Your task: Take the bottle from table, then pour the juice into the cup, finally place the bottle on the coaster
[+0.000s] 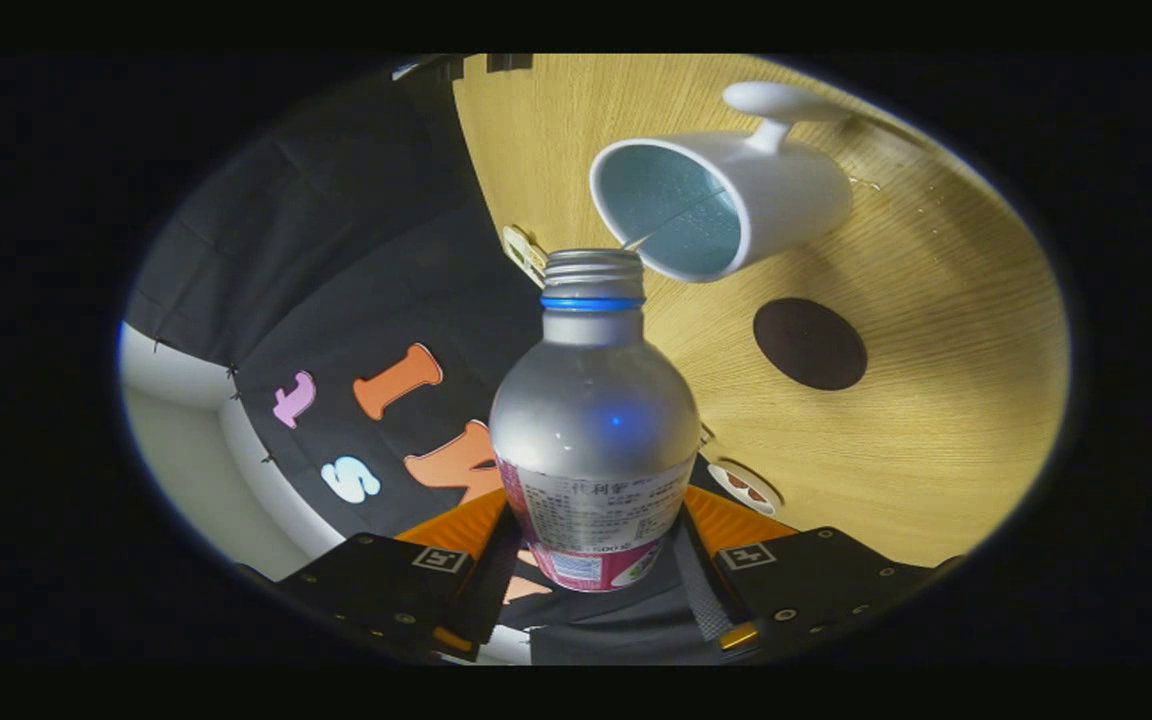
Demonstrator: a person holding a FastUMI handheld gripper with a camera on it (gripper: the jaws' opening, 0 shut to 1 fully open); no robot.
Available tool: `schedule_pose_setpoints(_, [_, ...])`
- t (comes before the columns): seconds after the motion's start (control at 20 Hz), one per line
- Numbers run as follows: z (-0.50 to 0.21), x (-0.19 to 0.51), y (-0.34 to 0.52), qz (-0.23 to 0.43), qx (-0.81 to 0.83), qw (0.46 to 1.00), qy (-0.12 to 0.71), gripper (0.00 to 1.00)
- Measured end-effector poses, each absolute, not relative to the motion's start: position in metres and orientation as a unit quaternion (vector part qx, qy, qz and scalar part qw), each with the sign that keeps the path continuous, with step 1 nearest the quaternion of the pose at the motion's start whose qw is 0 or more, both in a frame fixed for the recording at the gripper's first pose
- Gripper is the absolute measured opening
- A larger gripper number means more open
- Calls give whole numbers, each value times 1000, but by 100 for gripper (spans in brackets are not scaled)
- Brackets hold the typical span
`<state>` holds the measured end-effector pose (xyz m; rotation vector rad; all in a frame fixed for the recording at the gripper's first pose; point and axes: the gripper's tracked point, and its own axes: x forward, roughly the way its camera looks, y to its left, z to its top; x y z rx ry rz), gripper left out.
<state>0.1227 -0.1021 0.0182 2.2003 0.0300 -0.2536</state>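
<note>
The gripper (pixel 591 560) pinches the bottle (pixel 593 420): its two fingers press on the labelled lower part of the body, one on each side. The bottle is silver metal with a rounded shoulder, a blue ring under a threaded neck, and no cap on its mouth. It is tipped over with the whole view, its open mouth pointing toward the cup (pixel 726 200). What is left inside the bottle cannot be seen.

Just beyond the bottle's mouth stands the white cup on the wooden table (pixel 936 440), its handle on the far side from the bottle. A thin, pale stream runs from the bottle's lip into the cup's opening. The cup's inner wall looks bluish and speckled; how much liquid it holds cannot be told.

Near the cup, apart from it and on the bare wood, lies the dark round coaster (pixel 809 343), with nothing on it. The table's edge runs behind the bottle's neck, with the black cloth wall beyond it.
</note>
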Motion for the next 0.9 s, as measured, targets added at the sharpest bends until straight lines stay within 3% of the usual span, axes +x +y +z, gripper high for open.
schedule_pose_setpoints(0.9, [20, 124, -103, -100, 905, 412, -3, 75])
